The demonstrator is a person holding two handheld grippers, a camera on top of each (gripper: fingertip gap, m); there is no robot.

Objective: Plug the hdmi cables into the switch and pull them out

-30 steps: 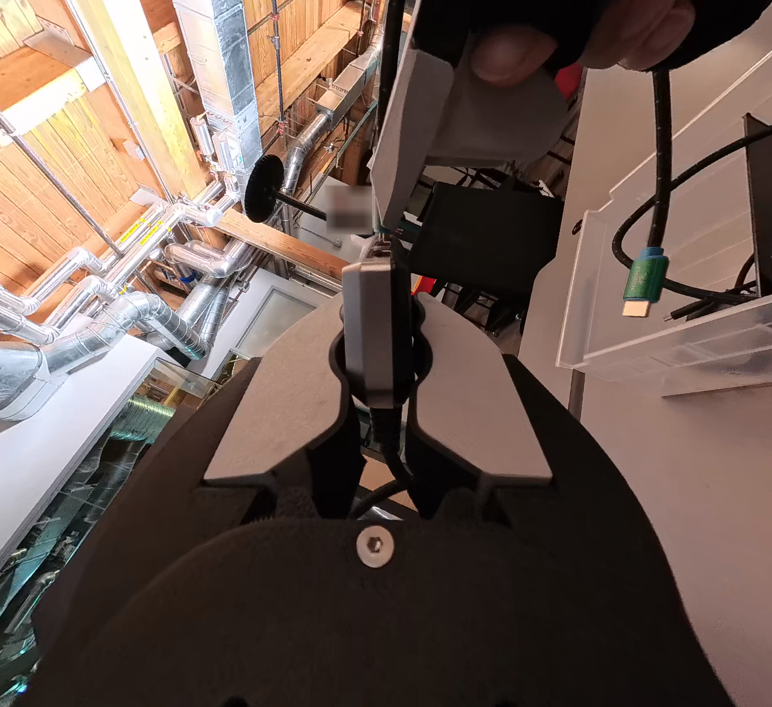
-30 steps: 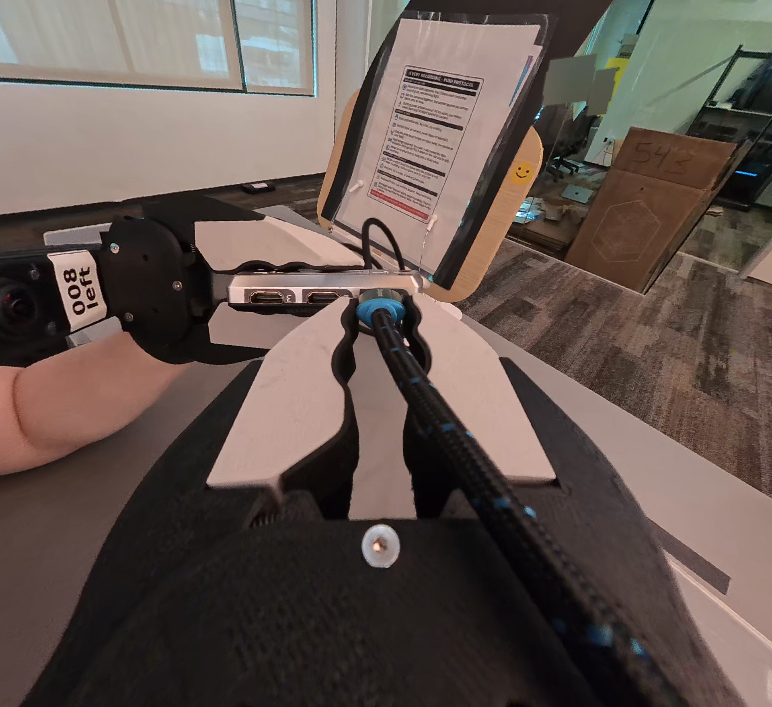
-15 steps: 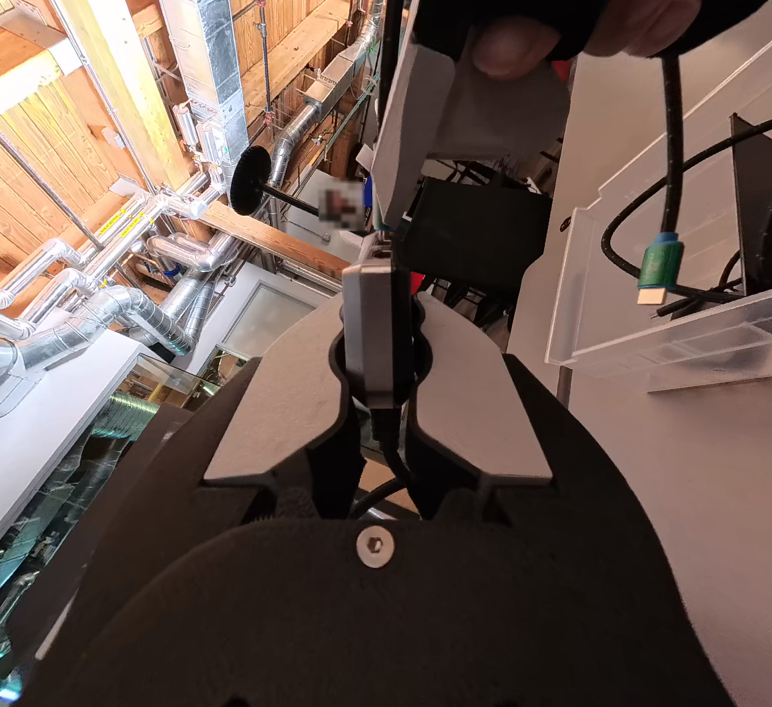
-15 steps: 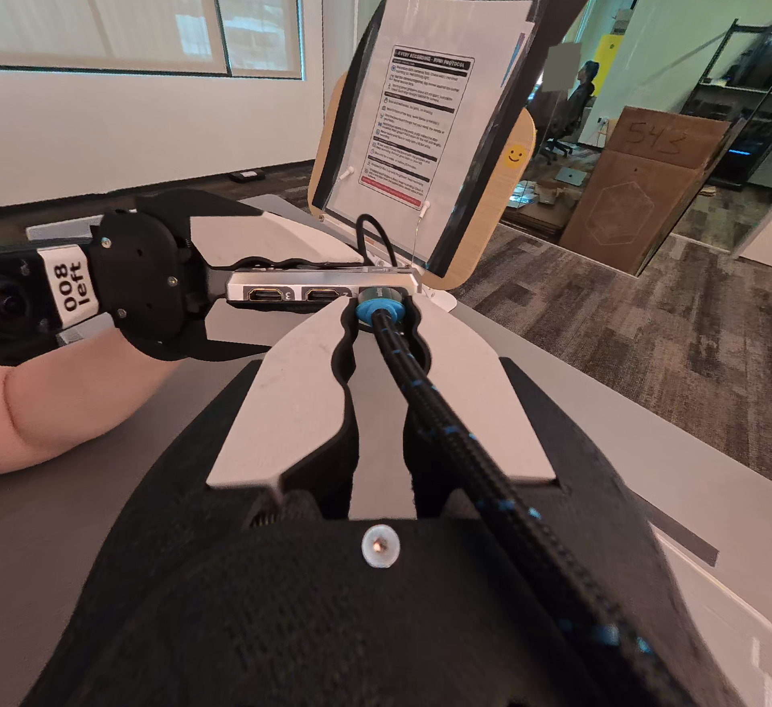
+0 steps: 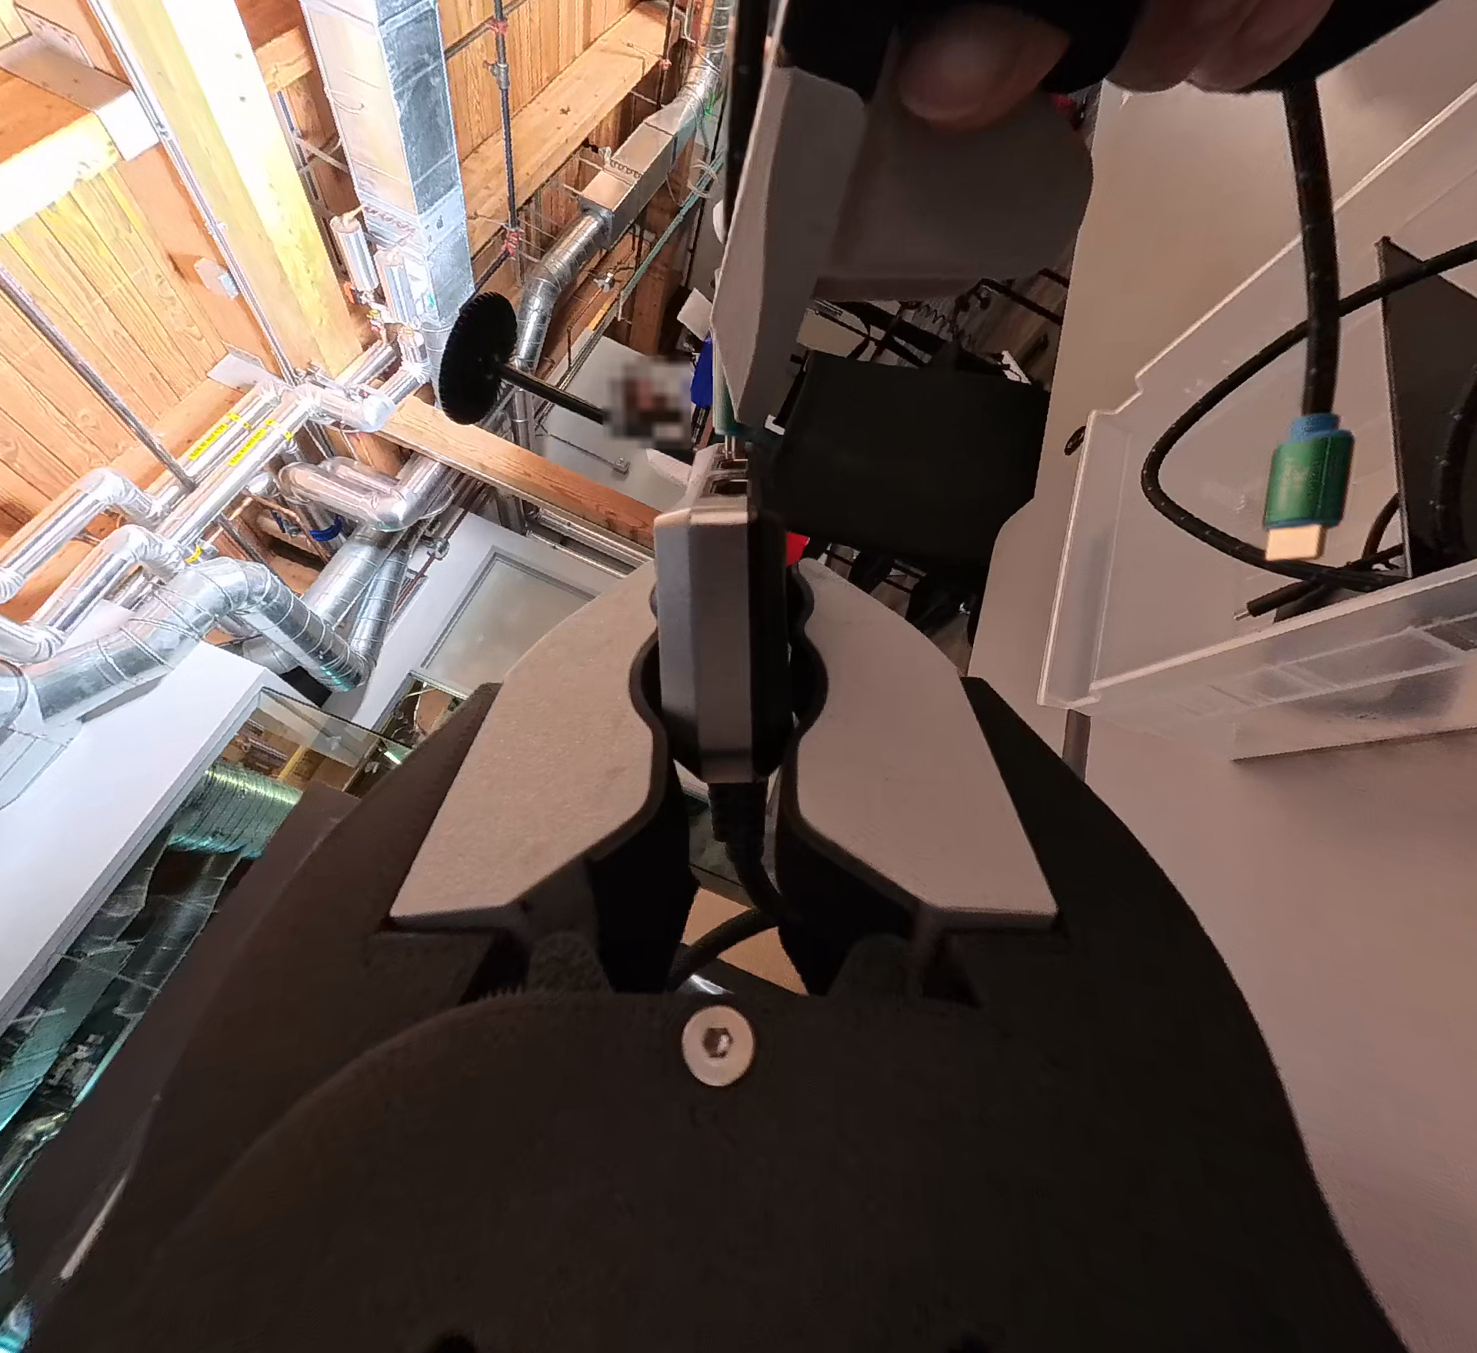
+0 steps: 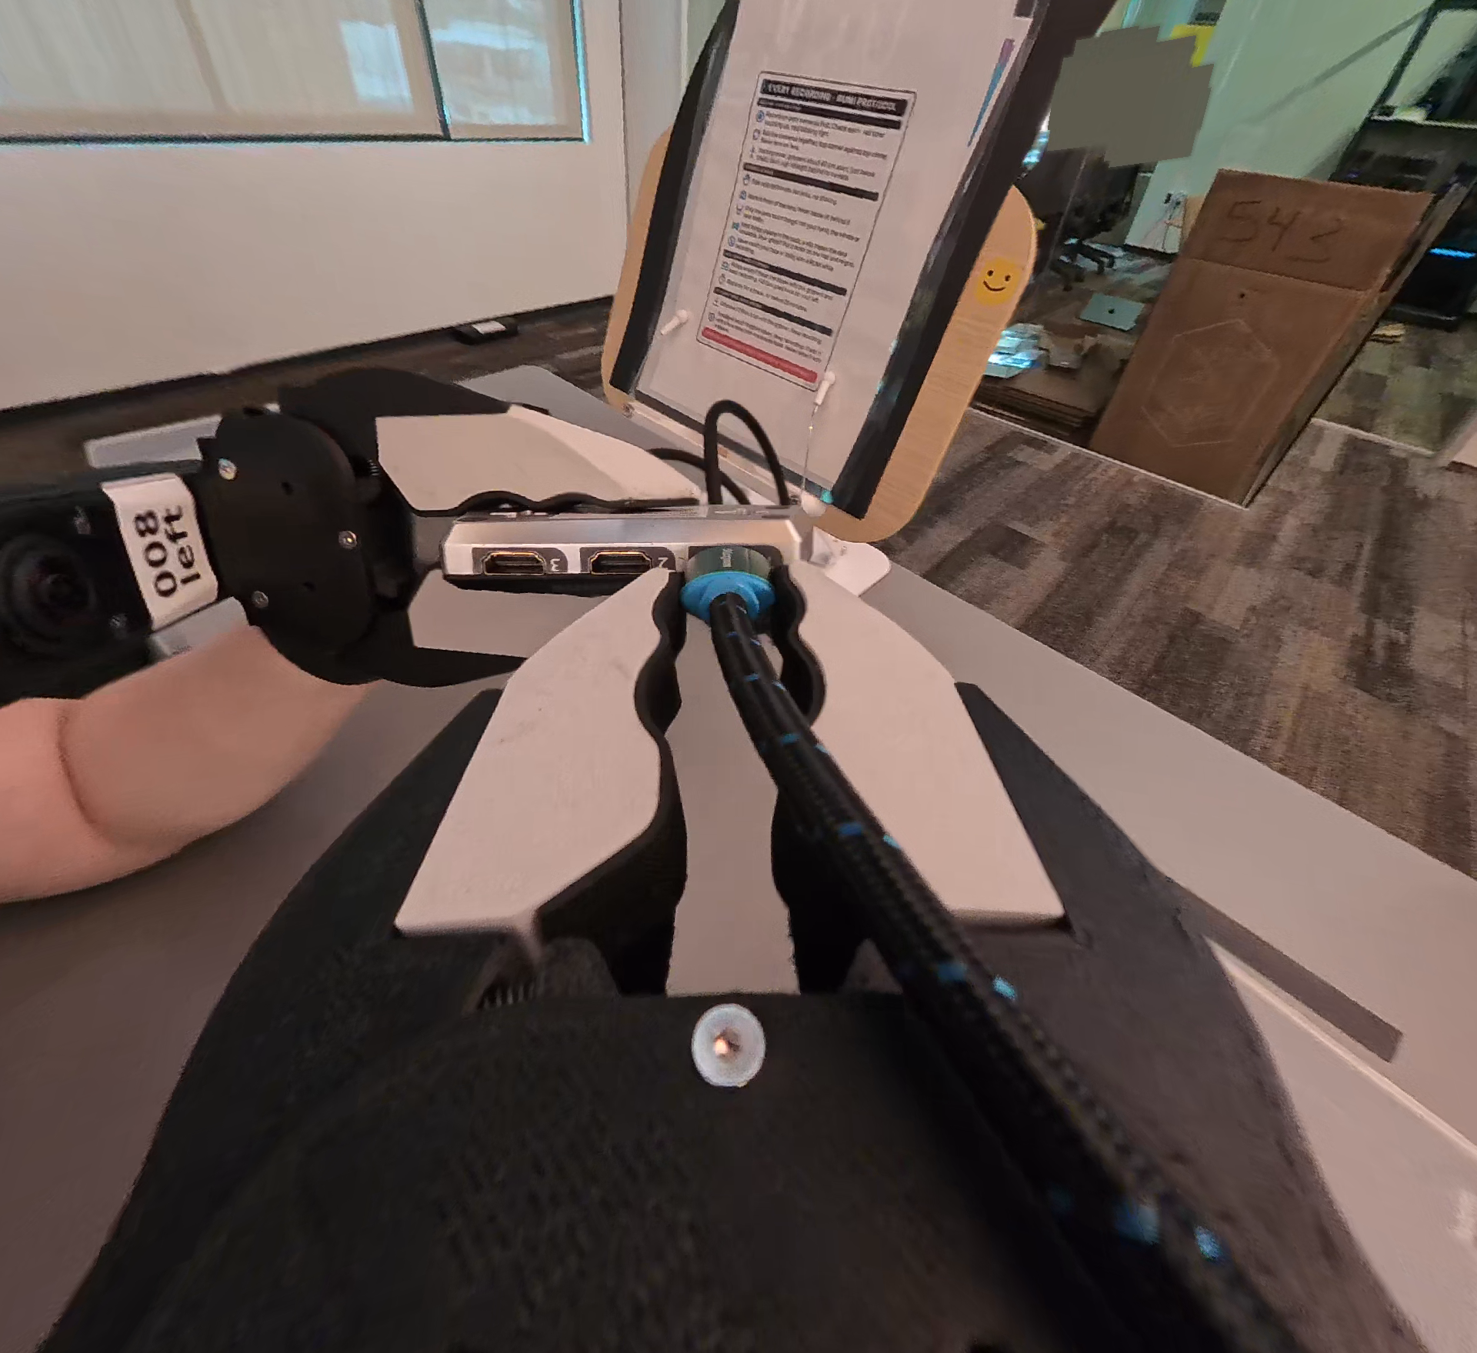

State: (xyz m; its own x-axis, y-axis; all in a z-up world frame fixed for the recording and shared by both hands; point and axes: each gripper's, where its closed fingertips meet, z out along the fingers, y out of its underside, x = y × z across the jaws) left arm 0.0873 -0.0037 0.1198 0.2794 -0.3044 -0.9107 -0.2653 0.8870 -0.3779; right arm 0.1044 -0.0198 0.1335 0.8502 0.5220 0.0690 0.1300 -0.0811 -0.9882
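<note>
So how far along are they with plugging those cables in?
One plug sits in the end port of the switch, seemingly seated. The right gripper is shut on it, while the left gripper clamps the switch. Two ports are empty. The cable's green plug hangs free over a clear tray. Pulling out comes later.
</note>
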